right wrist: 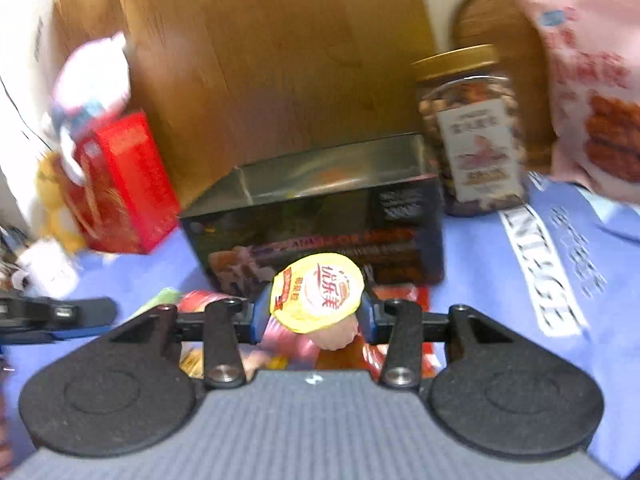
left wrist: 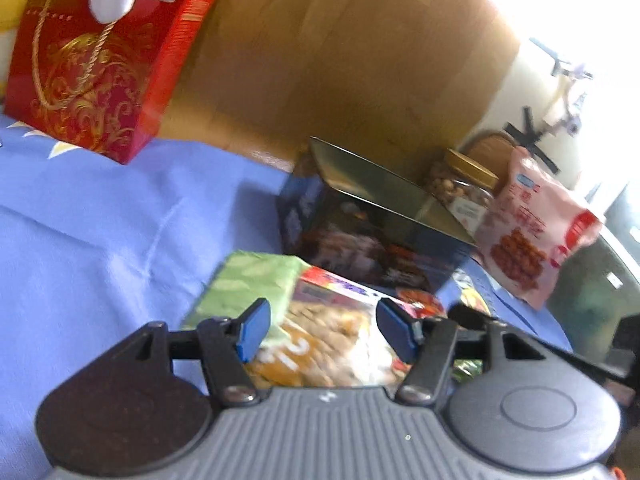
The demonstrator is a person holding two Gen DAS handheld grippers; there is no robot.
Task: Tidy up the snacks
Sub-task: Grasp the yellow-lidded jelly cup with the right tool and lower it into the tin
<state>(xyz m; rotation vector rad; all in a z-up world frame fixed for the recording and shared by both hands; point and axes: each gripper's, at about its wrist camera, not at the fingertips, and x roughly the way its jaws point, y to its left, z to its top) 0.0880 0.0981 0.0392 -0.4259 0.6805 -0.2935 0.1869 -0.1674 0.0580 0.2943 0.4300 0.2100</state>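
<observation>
Right gripper [right wrist: 316,316] clamps a small jelly cup [right wrist: 318,294] by its sides, yellow lid facing the camera, held just in front of the open tin box [right wrist: 320,216] — likely bound for it. Left gripper [left wrist: 318,330] stands open, nothing between its pads, hovering over a flat snack packet [left wrist: 320,344] on the blue cloth [left wrist: 100,220] near the tin's front edge. Nut jar [right wrist: 472,128] and pink bag [right wrist: 596,92] stand behind.

left tool [left wrist: 320,330]: blue pads | black linkage, silver screws | ribbed grey body, slightly blurred
</observation>
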